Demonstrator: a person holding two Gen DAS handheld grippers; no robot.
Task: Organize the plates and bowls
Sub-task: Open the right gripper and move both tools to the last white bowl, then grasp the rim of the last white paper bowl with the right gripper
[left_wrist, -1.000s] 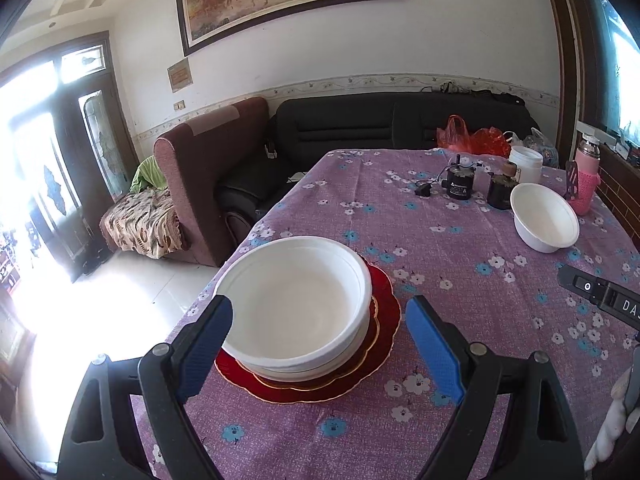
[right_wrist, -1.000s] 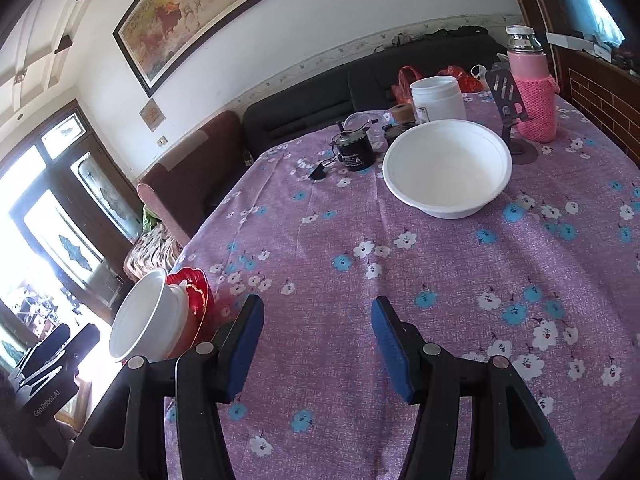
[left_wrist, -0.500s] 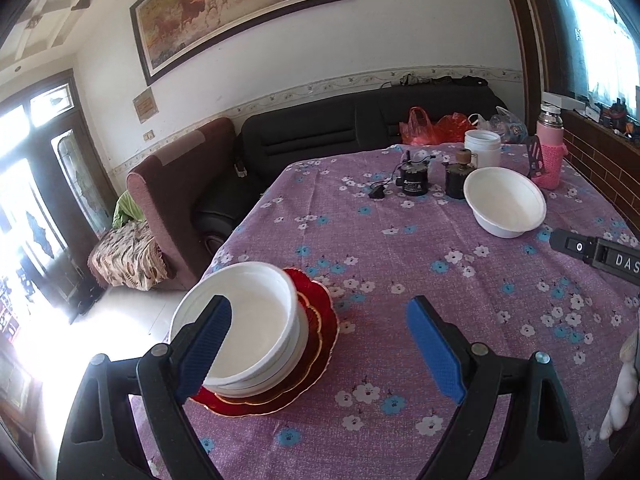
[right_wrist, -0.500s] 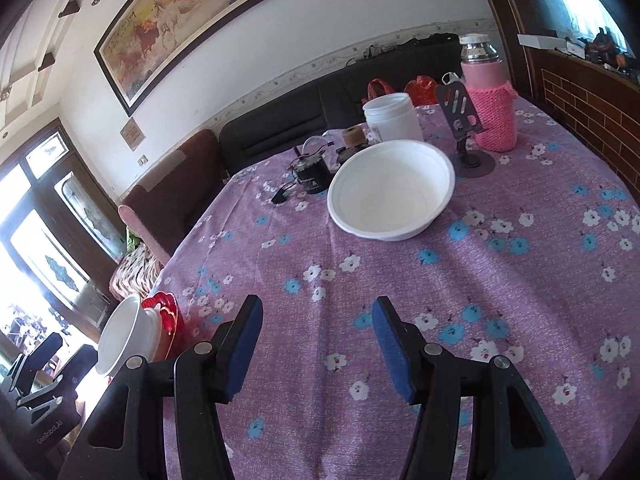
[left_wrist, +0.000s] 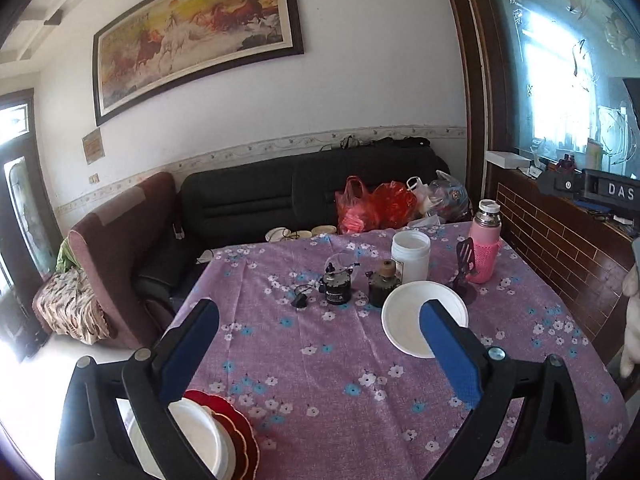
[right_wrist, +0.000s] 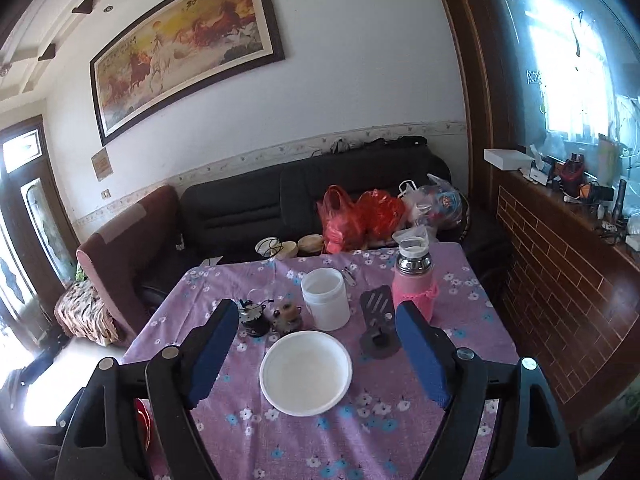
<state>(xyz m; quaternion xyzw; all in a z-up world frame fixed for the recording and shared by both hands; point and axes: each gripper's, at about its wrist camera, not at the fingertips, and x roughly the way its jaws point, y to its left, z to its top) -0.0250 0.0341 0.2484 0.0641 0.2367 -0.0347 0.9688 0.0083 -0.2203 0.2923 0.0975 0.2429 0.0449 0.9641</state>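
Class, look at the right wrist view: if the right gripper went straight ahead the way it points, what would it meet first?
Probably the lone white bowl, centred between the open right gripper fingers on the purple tablecloth. Depth is unclear; a higher path could reach the white jar behind it.

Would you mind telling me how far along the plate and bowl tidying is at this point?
Done: white bowls sit nested on the red plates at the near corner. In hand: nothing; the left claw and right claw are both open and empty. Left: one loose white bowl sits apart, framed by the right claw, probably the next pickup.
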